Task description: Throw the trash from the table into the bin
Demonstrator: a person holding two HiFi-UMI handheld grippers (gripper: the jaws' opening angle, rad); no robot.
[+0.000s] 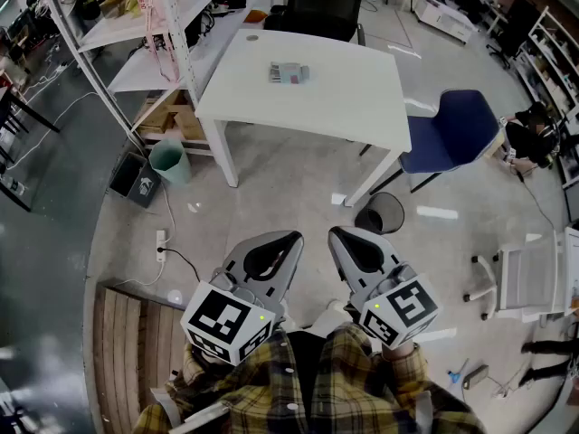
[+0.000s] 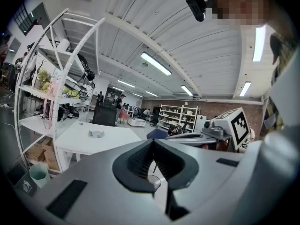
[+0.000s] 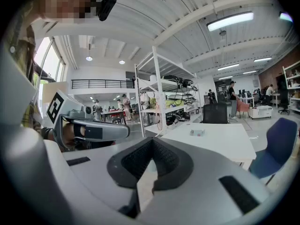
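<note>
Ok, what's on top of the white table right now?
Only a small flat packet lies on the white table, toward its far side, plus a small round mark near the far left corner. Anything beneath the packet is covered.

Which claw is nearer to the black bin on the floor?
Right. The right claw hangs just below-left of the black bin in the head view; the left claw is farther left, beyond it.

trash on table: too small to ID, flat pkg maybe. black chair at 12 o'clock cut by top edge. white chair at 3 cut by rt edge. bin contents too dark. shirt cut at 6.
</note>
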